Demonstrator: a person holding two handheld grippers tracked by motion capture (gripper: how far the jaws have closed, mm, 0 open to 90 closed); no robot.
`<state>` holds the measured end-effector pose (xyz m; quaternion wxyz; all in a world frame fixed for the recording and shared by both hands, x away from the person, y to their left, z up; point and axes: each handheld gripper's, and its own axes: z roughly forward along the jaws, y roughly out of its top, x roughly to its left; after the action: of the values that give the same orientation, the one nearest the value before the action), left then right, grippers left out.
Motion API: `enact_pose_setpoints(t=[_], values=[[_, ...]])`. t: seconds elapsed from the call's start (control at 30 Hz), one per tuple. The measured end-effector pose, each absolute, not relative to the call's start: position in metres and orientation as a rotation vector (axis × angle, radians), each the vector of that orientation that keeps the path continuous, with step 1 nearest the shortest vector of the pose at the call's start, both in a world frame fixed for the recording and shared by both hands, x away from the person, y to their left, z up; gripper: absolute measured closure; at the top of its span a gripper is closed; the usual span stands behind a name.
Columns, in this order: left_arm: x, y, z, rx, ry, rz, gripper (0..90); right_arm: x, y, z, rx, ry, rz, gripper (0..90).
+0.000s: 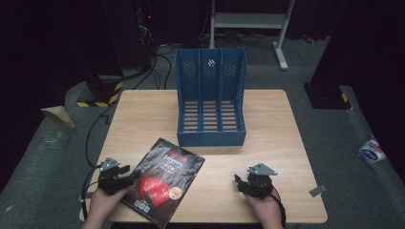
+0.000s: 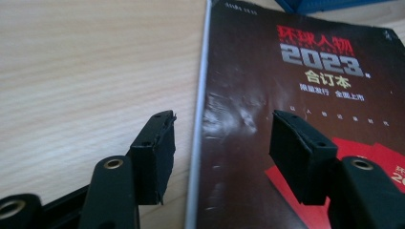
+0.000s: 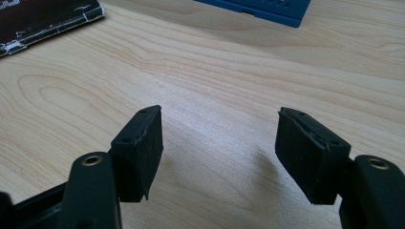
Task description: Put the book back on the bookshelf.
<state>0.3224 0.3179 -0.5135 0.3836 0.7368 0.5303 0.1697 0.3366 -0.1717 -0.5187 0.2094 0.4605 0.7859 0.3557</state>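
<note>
A blue file rack (image 1: 210,98) with three open compartments stands upright toward the far middle of the light wooden desk (image 1: 282,133), its open side facing the person; its slatted floor is bare. Nearer the person than the rack and off toward its left corner lies a dark magazine (image 1: 163,180), flat on the desk and turned at a slant, one corner pointing toward the rack and its near corner reaching the desk's front edge; the cover carries red and white lettering with "2023" and a red block lower down.

The left hand-held gripper (image 1: 125,180) sits at the magazine's left edge, on the side away from the rack's centre, held in the person's left hand (image 1: 102,202); in the left gripper view its jaws stand apart and grip nothing, one jaw over bare desk (image 2: 71,71) and the other over the cover of the magazine (image 2: 296,86), so that the pale page edge runs up between them; whether either jaw touches the paper is hard to judge from this angle.

The right hand-held gripper (image 1: 241,185) rests nearer the person than the rack's right corner, well apart from the magazine, held in the right hand (image 1: 262,207) with a grey plate on top; in the right gripper view its jaws are spread wide with nothing between them but wood grain, the magazine's corner (image 3: 47,19) at upper left and the rack's blue base (image 3: 267,9) at the top.
</note>
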Motion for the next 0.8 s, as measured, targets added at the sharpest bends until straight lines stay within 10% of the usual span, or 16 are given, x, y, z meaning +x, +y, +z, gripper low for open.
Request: enact_pose_setpoints(t=[0.8], values=[[0.318, 0.3, -0.524, 1.965, 1.333, 0.52, 40.0, 0.334, -0.154, -0.516, 1.256, 2.225, 1.056, 33.0]])
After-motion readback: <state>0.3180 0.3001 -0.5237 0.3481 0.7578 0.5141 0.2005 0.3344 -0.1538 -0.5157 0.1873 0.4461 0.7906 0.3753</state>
